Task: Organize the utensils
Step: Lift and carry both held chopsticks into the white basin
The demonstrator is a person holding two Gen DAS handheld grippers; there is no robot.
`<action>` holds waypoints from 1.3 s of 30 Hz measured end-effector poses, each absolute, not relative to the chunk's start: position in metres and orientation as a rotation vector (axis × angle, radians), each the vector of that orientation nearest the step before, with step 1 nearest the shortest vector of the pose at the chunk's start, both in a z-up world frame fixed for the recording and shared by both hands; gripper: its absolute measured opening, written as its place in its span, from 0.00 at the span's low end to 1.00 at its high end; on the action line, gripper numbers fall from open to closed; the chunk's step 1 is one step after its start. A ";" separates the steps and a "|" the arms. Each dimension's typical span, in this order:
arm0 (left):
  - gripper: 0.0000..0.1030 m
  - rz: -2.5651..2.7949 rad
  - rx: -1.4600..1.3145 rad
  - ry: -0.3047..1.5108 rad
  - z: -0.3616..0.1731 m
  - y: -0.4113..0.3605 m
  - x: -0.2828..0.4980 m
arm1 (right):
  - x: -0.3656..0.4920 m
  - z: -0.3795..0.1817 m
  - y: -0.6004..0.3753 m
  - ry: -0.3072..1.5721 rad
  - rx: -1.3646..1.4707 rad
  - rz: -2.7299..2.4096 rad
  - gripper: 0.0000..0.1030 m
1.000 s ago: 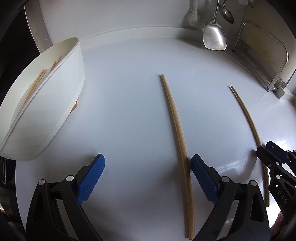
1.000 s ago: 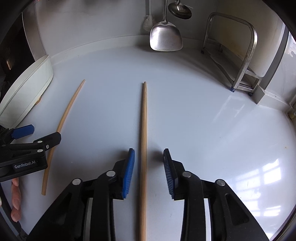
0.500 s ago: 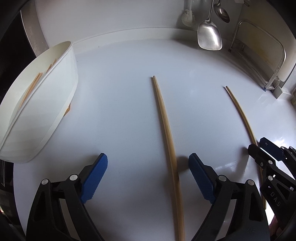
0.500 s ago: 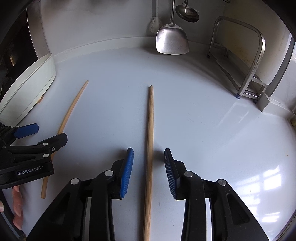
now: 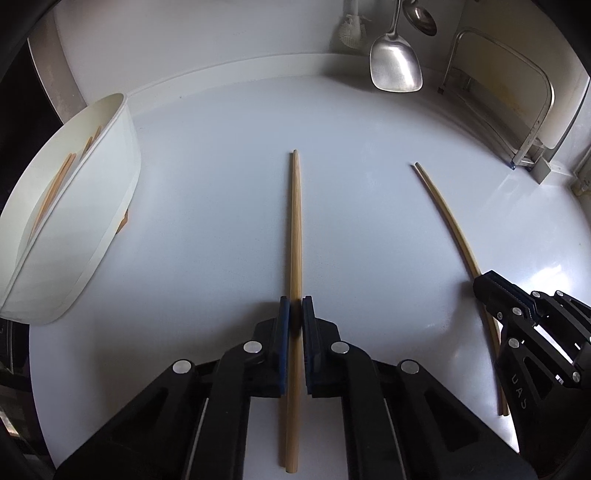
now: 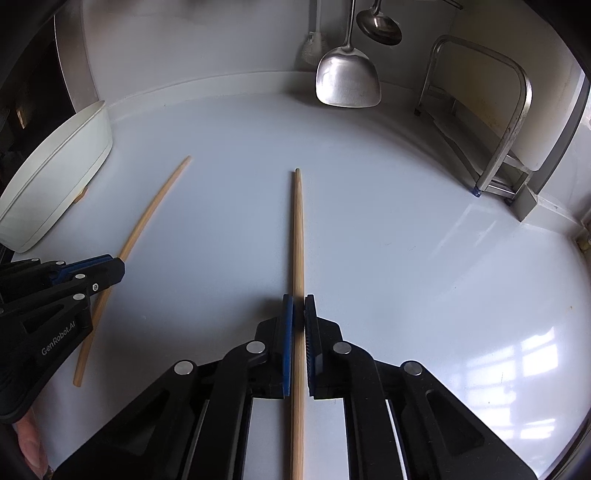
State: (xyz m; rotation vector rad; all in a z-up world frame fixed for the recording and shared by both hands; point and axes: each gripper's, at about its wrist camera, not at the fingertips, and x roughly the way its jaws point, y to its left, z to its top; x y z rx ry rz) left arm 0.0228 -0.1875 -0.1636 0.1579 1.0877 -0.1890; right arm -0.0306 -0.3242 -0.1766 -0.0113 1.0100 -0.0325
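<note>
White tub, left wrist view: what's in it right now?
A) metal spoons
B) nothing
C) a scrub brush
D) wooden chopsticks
D: thin wooden chopsticks show inside the white tub at the left edge of the counter; the metal spatula and ladle hang on the back wall instead.

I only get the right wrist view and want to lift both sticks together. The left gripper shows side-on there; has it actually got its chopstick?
Observer: Yes. In the left wrist view the left gripper has just closed its fingers on the chopstick, pressing it from both sides.
Operator: Is the white tub empty? I see only its outer wall.
Observer: No: other chopsticks lie lengthwise inside it.
</note>
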 end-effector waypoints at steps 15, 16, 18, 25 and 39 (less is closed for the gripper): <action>0.07 -0.299 0.098 1.044 -0.103 -0.159 0.017 | -0.034 -0.123 -0.324 0.989 0.085 -0.044 0.06; 0.07 -0.306 0.099 1.028 -0.094 -0.157 0.017 | -0.034 -0.115 -0.321 0.976 0.085 -0.044 0.06; 0.07 -0.322 0.103 0.982 -0.073 -0.149 0.015 | -0.032 -0.096 -0.313 0.948 0.078 -0.042 0.06; 0.07 -0.283 0.073 0.880 -0.016 -0.086 0.030 | -0.014 -0.038 -0.256 0.828 0.043 0.021 0.06; 0.07 -0.148 0.040 0.885 -0.004 0.062 0.065 | 0.062 -0.016 -0.088 0.802 0.042 0.260 0.06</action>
